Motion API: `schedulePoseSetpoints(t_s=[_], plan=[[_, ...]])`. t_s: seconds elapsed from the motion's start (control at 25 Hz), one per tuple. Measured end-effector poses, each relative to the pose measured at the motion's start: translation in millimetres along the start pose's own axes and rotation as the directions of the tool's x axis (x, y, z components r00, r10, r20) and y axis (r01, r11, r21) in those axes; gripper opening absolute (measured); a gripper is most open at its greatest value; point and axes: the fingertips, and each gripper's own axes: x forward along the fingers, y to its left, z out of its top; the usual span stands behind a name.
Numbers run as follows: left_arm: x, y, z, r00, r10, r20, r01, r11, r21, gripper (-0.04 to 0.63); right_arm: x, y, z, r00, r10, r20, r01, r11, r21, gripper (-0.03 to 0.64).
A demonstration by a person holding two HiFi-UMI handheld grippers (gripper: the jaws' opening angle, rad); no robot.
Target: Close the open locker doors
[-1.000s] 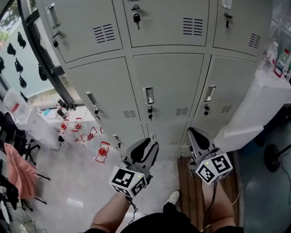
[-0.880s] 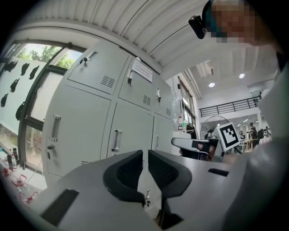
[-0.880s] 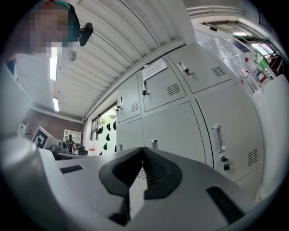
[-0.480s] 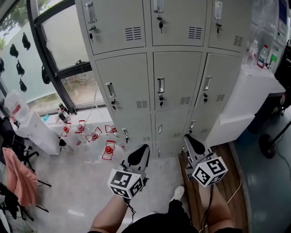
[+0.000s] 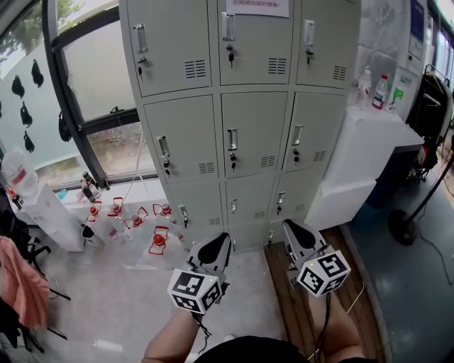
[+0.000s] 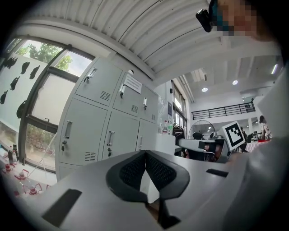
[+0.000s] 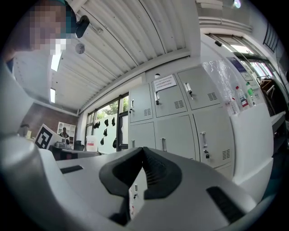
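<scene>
So it's a grey bank of lockers [image 5: 234,127], three columns wide. I can count nine locker doors [image 5: 253,131] properly over three rows, plus a strip of a lower row partly hidden behind the tongs, and every door I can see sits flush and shut. Each one has a handle, and one white paper notice [image 5: 257,6] is stuck on the top middle door. There are two bottles [image 5: 373,88] on the white bench [image 5: 369,135] to the right of the lockers, and five or so red-framed things [image 5: 158,241] on the floor by the window [image 5: 85,78]; I can't tell what they are. Two tongs: the left tongs [image 5: 221,241] are closed tight with nothing between the pads, same with the right tongs [image 5: 291,227]. Both point at the lockers but are well apart from them, touching nothing.
</scene>
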Motion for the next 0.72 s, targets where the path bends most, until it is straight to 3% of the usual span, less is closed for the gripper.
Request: schedulePoseSetpoints(t_s=[0.24, 0.52, 0.72], plan=[[16.1, -53.4, -4.9, 1.000, 0.004, 0.009, -0.004, 1.000, -0.027, 0.017, -50.6, -30.1, 8.8, 1.000, 0.006, -0.015, -0.006, 1.000, -0.005, 0.005], [29.1, -126.9, -15.1, 1.000, 0.007, -0.026, -0.007, 1.000, -0.007, 0.017, -101.8, -67.8, 11.9, 0.999, 0.053, -0.007, -0.053, 0.998, 0.042, 0.005], [20.4, -151.9, -18.6, 0.998, 0.061, -0.030, -0.061, 0.998, 0.012, 0.017, -118.3, -73.9, 4.5, 0.993, 0.116, -0.008, -0.115, 0.991, 0.067, 0.004]])
